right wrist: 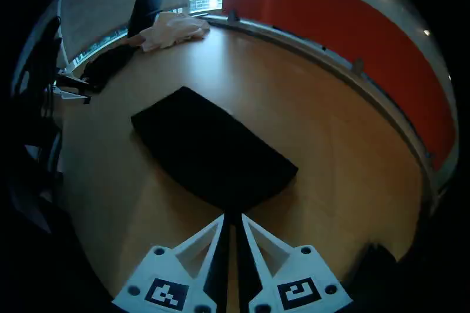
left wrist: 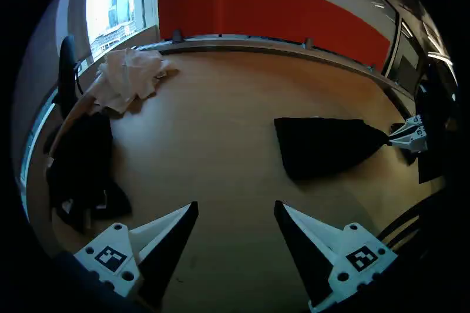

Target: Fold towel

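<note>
Right up front in the left gripper view, the left gripper (left wrist: 235, 204) has its jaws spread wide apart with nothing between them, just bare wooden table (left wrist: 223, 107) underneath. The black towel (left wrist: 323, 145) isn't anywhere near those jaws. It lies flat on the table ahead and off to the right, well apart from them.

The right gripper (right wrist: 233, 217) is a different story: in the right gripper view its jaws are pinched nearly together on the near corner of the towel (right wrist: 211, 145), and the rest of the cloth spreads out flat in front of the tips. From the left gripper view you can see that same gripper (left wrist: 411, 134) at the far right, with the towel tapering to a point where it's clamped.

Over at the far end of the table there's a crumpled heap of pale cloth (left wrist: 126, 78), a pile of dark clothing (left wrist: 82, 160) near it, and a red partition (left wrist: 264, 10) running along the back edge.
</note>
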Tool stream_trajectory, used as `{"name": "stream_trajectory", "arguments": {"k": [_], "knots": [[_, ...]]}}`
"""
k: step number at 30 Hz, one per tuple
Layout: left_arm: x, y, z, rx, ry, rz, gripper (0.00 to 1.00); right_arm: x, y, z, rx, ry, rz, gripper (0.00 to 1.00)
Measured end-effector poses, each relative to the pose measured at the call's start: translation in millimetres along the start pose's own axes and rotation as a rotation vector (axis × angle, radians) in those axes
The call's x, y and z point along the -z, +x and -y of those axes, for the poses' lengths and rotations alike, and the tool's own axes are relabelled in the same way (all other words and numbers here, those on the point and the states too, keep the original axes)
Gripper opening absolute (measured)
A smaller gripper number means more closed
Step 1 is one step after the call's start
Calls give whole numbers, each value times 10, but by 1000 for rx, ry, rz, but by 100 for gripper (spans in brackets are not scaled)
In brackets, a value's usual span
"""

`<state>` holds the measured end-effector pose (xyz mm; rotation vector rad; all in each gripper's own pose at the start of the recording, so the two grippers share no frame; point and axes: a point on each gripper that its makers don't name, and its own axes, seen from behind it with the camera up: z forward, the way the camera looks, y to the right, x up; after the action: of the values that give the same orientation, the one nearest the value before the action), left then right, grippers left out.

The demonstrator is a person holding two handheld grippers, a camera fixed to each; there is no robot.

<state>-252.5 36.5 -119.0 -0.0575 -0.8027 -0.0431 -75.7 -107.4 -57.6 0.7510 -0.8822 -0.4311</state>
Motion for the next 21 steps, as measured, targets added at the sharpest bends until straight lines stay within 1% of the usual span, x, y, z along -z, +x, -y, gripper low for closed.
{"name": "stream_trajectory", "arguments": {"k": [5,14,17,21], "knots": [[1,6,11,1,0,-2,96,127,116,-53,2,-13,-27,6],[12,16,3,6,-8,-6,97,321,213,-116,16,-33,-47,6],[14,16,13,8,-7,-7,96,345,229,-118,21,-36,-49,6],[13,19,22,7,-5,-8,96,333,266,-91,27,-32,-50,6]]}}
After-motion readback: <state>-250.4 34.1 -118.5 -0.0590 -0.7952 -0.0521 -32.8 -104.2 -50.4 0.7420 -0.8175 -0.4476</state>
